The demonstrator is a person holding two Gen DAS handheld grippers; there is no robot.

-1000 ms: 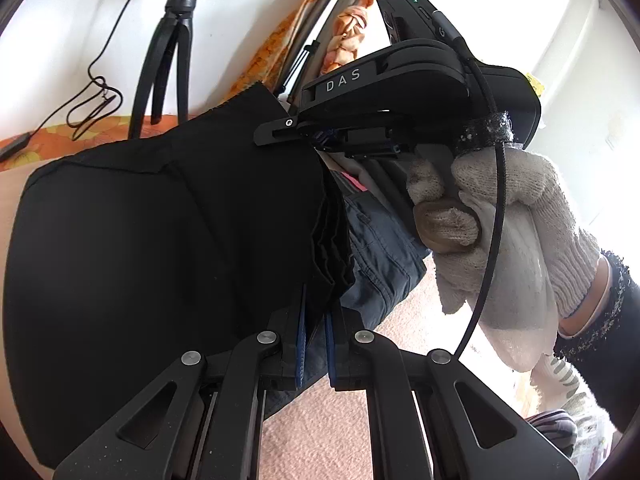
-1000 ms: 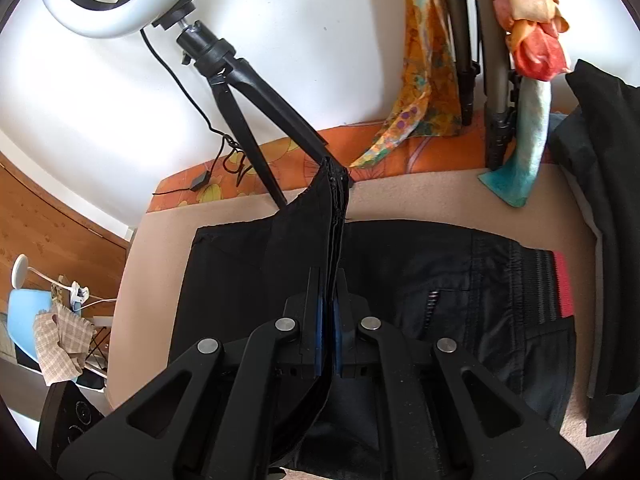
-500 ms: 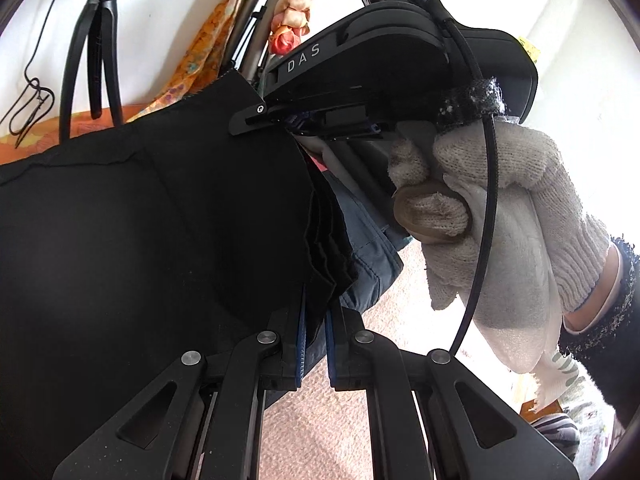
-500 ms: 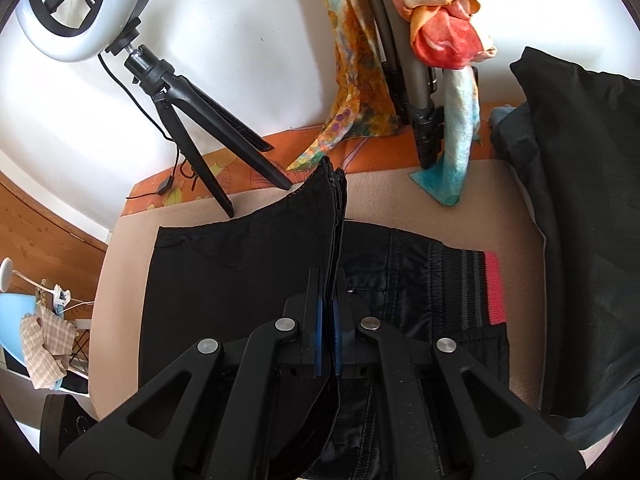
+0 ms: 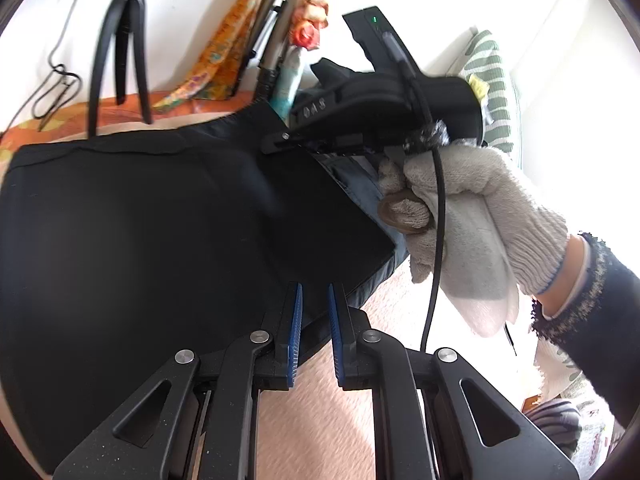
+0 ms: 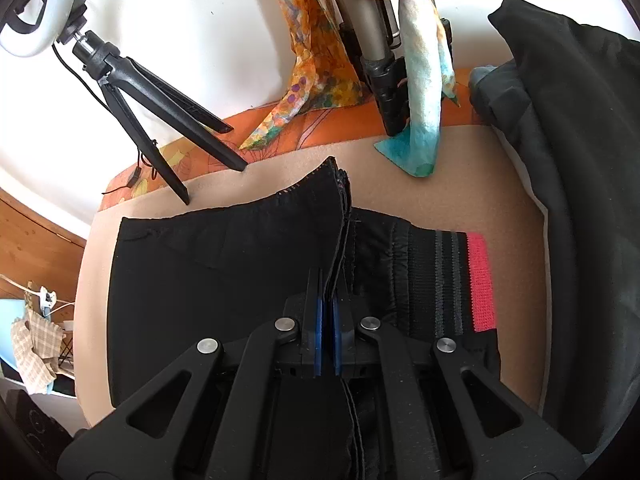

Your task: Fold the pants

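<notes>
Black pants (image 5: 160, 232) lie partly folded on a beige padded surface (image 5: 320, 420). My left gripper (image 5: 313, 300) is open just above the near edge of the fold, with no cloth between its blue pads. My right gripper (image 6: 327, 312) is shut on a stack of the pants' cloth edges (image 6: 340, 216) and holds them raised over the lower layer. The waistband (image 6: 448, 280) with a red stripe (image 6: 482, 280) lies flat to its right. In the left wrist view the right gripper (image 5: 280, 146) sits at the far corner of the fold, in a gloved hand (image 5: 472, 216).
A tripod (image 6: 160, 120) with a ring light stands at the back left. A stand draped with colourful scarves (image 6: 424, 92) stands at the back. A pile of dark clothes (image 6: 580, 200) lies on the right. An orange patterned cloth (image 6: 328, 128) runs along the wall.
My left gripper has opened and let go of the pants; the cloth it held now lies flat. The right gripper has moved lower and still holds its cloth.
</notes>
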